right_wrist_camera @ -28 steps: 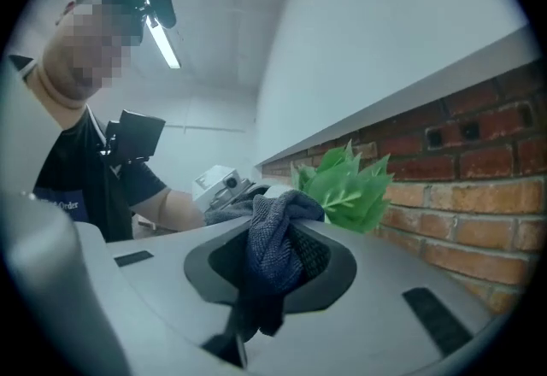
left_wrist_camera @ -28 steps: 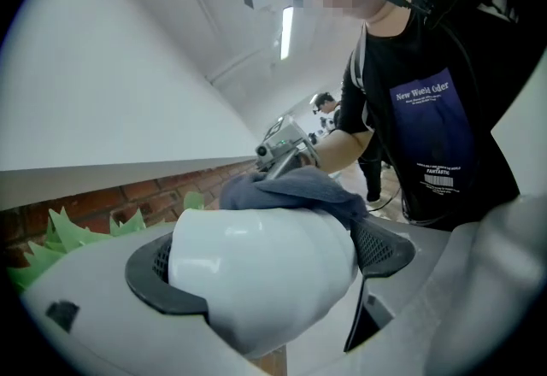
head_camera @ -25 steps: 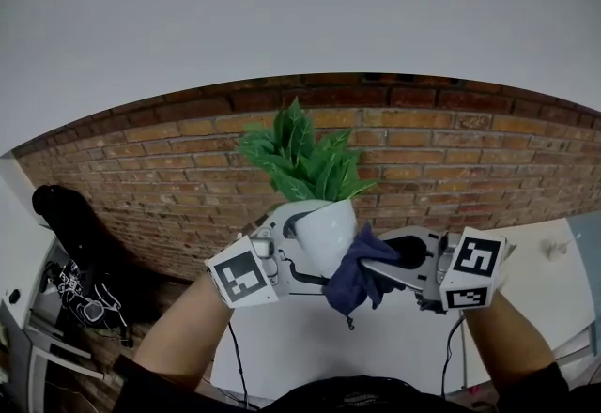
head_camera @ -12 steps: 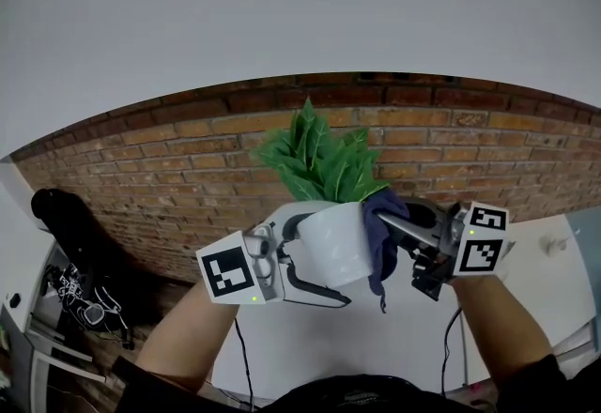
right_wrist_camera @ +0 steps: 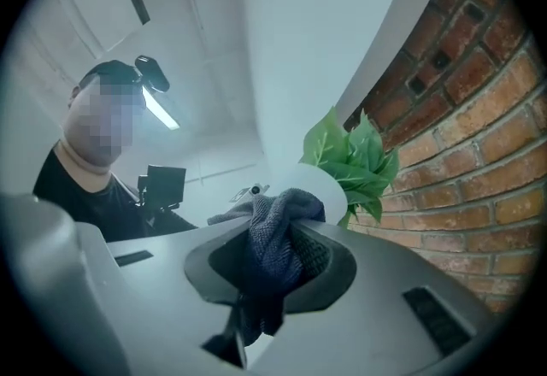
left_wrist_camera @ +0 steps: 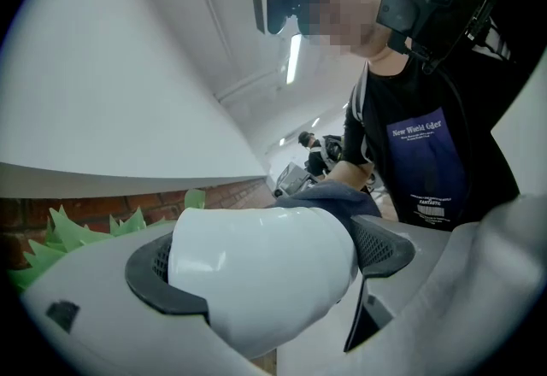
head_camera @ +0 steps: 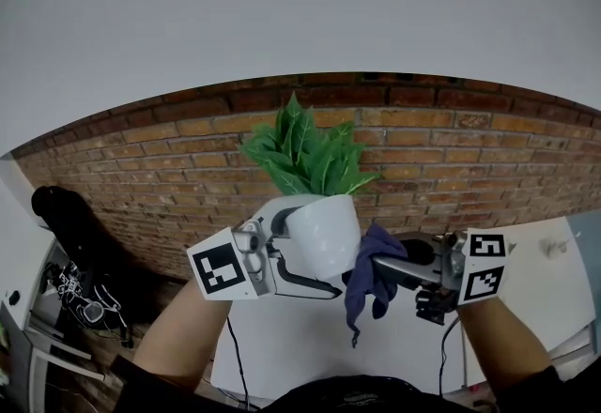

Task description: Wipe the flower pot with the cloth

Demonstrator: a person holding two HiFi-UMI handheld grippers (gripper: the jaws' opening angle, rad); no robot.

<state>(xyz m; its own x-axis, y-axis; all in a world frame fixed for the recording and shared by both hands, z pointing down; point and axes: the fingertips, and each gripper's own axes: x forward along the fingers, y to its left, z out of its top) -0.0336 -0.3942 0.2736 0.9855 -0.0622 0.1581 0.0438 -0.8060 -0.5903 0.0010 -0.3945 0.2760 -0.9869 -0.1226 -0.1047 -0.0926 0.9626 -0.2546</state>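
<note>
Down from the rim, the cloth (head_camera: 368, 278) now lies low on the flower pot's (head_camera: 327, 231) side, seemingly touching it, pinched in the right gripper (head_camera: 380, 263). The left gripper (head_camera: 302, 253) clamps the pot aloft over the table (head_camera: 282, 355). A hard sideways rub could slip the glossy pot loose. Leaves (head_camera: 305, 158) and brick wall (head_camera: 441, 158) obstruct nothing.

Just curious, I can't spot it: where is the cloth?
Head view, right of centre: the dark blue cloth hangs from the right gripper, against the white flower pot.
</note>
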